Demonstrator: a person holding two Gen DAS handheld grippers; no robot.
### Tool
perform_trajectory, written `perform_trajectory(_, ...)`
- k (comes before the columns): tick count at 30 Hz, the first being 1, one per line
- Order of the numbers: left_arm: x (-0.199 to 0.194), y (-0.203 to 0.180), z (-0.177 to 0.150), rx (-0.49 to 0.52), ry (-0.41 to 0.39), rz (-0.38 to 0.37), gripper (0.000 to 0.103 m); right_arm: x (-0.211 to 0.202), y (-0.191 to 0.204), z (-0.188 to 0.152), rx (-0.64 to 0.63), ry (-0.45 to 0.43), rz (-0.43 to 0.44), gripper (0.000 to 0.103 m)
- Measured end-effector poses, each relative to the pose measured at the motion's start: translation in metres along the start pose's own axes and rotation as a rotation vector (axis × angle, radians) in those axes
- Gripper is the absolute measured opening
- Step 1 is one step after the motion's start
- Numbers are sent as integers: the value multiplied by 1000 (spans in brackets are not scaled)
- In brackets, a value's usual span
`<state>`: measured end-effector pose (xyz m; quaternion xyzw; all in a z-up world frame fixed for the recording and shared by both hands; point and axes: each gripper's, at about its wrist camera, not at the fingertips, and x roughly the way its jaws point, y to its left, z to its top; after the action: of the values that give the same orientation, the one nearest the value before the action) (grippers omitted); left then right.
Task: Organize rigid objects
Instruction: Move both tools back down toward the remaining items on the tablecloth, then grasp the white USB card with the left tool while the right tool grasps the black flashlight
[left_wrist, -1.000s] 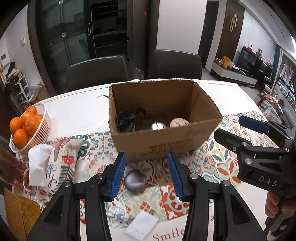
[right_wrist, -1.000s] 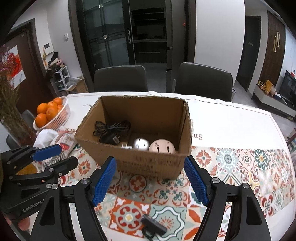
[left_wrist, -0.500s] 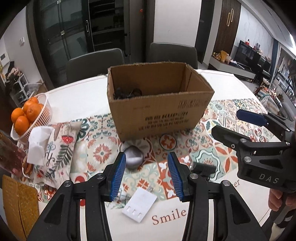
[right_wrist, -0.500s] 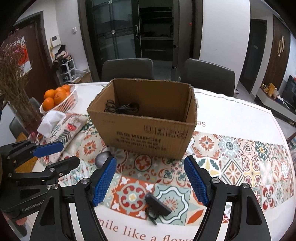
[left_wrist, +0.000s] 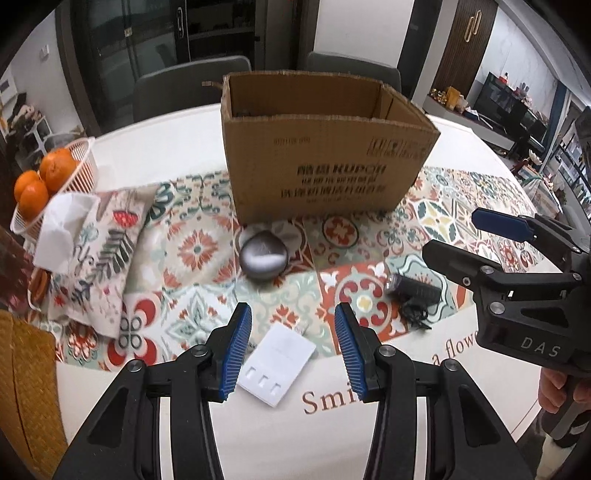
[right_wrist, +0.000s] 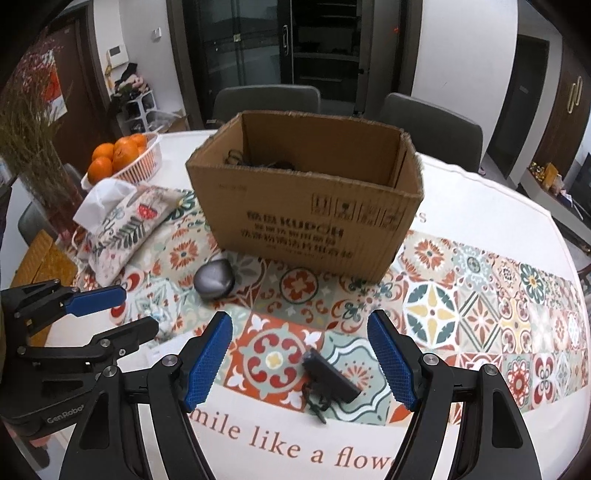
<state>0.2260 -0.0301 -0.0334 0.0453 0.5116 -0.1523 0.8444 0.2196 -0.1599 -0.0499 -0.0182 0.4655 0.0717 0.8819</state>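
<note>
An open cardboard box (left_wrist: 325, 162) stands mid-table; it also shows in the right wrist view (right_wrist: 306, 210), with dark cables just visible inside. A grey rounded case (left_wrist: 263, 255) lies in front of it, also seen from the right wrist (right_wrist: 214, 279). A white flat adapter (left_wrist: 277, 365) lies between the fingers of my open, empty left gripper (left_wrist: 291, 350). A black gadget with a cord (right_wrist: 330, 380) lies between the fingers of my open, empty right gripper (right_wrist: 299, 363); it also shows in the left wrist view (left_wrist: 413, 291).
A white basket of oranges (left_wrist: 51, 177) and a patterned tissue pouch (left_wrist: 99, 243) sit at the left. A woven mat (left_wrist: 26, 391) lies at the near left edge. Dried grass (right_wrist: 33, 147) stands at the left. Chairs (right_wrist: 428, 125) are behind the table.
Both grippers have drawn back and lowered toward the near table edge. The box's inside has dropped out of sight and the white adapter and black gadget now sit between the fingers.
</note>
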Motion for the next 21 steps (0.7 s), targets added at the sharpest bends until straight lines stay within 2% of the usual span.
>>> perform_trajectory(13, 30, -3, -17, 24, 152, -6, 46, 35, 3, -13, -70, 173, 0, 76)
perform_trajectory(21, 52, -3, -26, 80, 247, 38, 46, 60, 4, -18, -141, 284, -39, 76)
